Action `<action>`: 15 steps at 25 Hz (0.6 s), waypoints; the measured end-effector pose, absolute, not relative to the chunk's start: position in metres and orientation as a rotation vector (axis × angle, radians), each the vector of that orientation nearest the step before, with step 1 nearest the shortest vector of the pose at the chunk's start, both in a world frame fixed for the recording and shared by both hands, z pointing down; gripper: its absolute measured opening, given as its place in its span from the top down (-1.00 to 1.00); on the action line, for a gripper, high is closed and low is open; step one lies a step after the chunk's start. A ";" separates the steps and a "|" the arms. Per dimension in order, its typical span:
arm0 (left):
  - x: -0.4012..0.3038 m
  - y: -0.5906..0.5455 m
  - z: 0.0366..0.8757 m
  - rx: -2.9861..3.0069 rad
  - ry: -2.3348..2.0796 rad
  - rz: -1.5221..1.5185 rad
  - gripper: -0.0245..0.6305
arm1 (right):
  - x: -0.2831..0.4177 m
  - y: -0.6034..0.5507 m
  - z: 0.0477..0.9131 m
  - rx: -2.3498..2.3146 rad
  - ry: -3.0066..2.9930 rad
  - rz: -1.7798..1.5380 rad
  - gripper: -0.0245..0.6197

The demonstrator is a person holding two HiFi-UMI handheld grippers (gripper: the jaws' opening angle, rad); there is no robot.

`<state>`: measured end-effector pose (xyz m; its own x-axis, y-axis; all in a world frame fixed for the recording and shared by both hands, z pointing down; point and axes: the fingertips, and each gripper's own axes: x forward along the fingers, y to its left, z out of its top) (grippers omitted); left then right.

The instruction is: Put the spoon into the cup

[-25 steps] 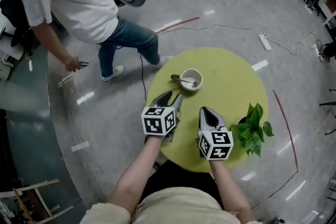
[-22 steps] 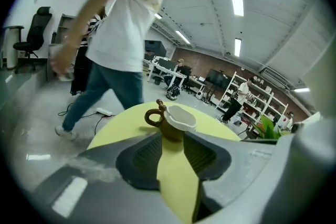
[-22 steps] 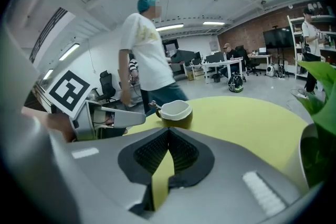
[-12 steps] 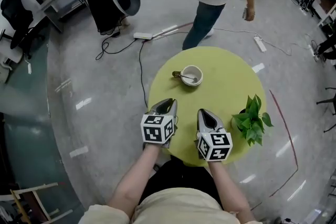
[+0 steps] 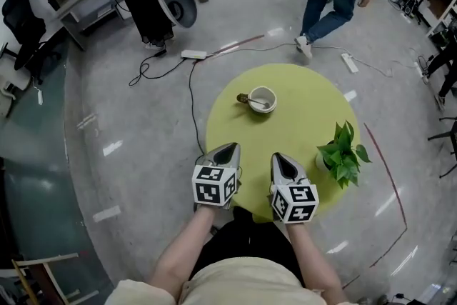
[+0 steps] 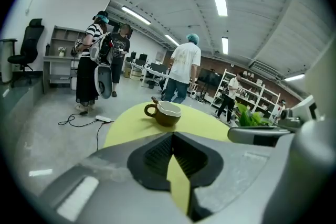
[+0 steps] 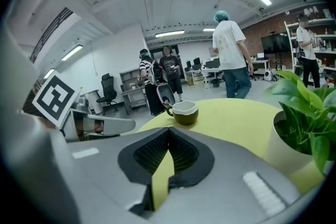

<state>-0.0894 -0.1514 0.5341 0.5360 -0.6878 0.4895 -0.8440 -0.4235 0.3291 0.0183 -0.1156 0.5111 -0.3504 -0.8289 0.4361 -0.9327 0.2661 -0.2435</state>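
The spoon (image 5: 251, 101) lies in the cup (image 5: 263, 98), its handle leaning over the rim at about 9 o'clock; the cup stands toward 12 o'clock on the round table (image 5: 300, 132); the task looks done, with nothing left to do. The left gripper (image 5: 226, 148) and right gripper (image 5: 280, 157) hover at the table's 6 o'clock edge, both clenched on nothing, well apart from the cup. The spoon's bowl is hidden inside the cup; the plant (image 5: 341, 157) at 4 o'clock is cut off in the right gripper view.

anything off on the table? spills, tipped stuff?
Nothing stands out. The cup stands upright on the yellow table with the spoon in it. The potted plant is upright, and there is no spill.
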 end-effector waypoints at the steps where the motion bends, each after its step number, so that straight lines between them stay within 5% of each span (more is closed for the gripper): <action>1: -0.090 -0.149 0.532 2.242 -1.236 0.378 0.92 | 0.018 -0.113 0.510 1.644 -2.315 0.683 0.92; 15: -0.083 -0.113 0.503 2.321 -1.241 0.355 0.92 | 0.034 -0.083 0.493 1.660 -2.367 0.656 0.92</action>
